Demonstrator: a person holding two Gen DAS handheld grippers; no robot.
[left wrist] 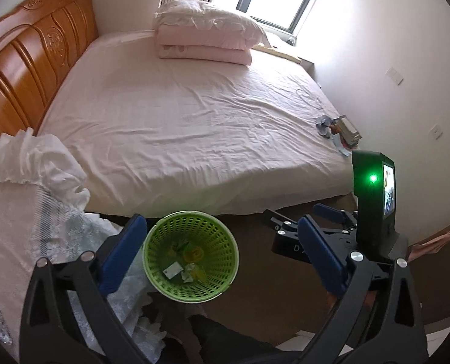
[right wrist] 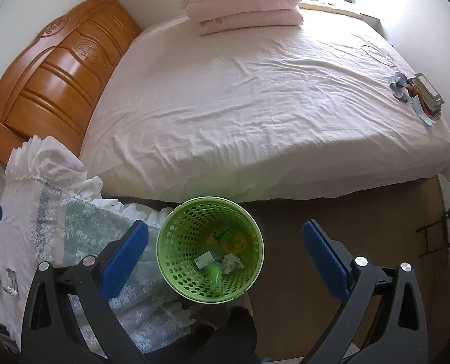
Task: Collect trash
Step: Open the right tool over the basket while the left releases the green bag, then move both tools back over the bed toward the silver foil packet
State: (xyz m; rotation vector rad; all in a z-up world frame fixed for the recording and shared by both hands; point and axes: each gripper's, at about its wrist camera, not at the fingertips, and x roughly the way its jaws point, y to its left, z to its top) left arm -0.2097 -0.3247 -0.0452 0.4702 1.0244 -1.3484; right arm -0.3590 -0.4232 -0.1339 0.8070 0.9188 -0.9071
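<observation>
Left wrist: green basket [left wrist: 191, 251] sits between spread fingers [left wrist: 120, 254].

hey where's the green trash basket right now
The green trash basket stands on the floor by the near edge of the bed, low centre in both wrist views, right of the lace-covered stand, below both open grippers.

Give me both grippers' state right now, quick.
Left gripper: open, nothing between its blue pads, above the green perforated plastic bin.
Right gripper: open, holding nothing.
</observation>
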